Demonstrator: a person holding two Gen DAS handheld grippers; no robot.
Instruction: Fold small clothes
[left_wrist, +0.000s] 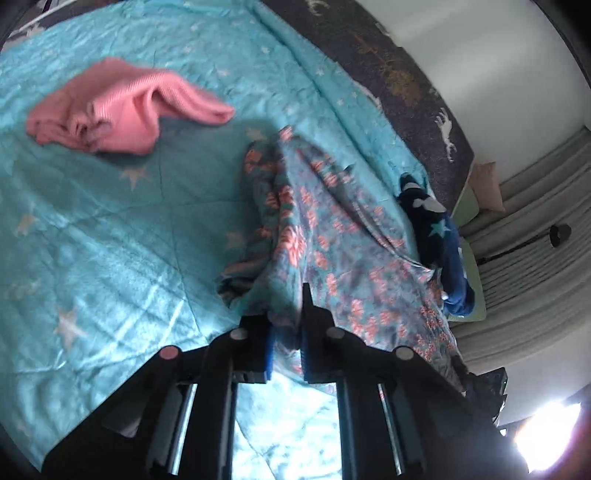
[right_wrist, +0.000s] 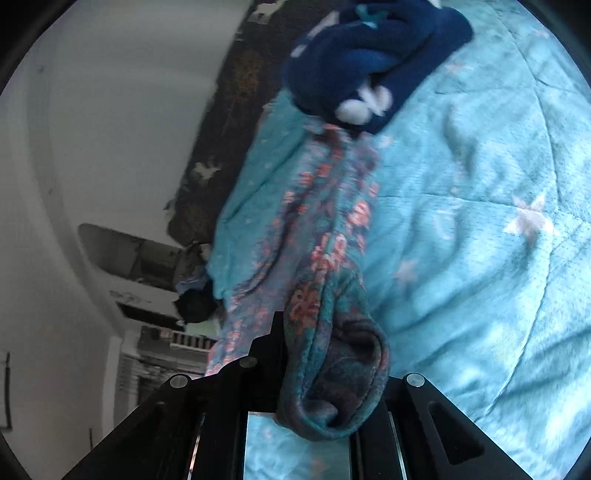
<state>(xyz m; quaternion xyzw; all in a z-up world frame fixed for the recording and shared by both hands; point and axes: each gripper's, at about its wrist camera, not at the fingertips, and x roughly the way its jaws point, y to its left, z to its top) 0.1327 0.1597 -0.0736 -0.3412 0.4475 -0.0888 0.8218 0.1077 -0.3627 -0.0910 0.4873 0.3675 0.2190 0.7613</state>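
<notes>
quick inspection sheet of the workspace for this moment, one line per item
surface: turquoise star-print blanket spread over the bed, wrinkled
job's things: floral garment lifted and stretched between both grippers; pink garment crumpled on the blanket; navy star-print garment bunched near the blanket's edge
clutter: nothing seen
grippers: left hand-held gripper shut on the floral garment; right hand-held gripper shut on its bunched end
cables: dark cord against the curtain
surroundings: dark animal-print cover beyond the blanket, white wall, pale curtain, bright window glare
</notes>
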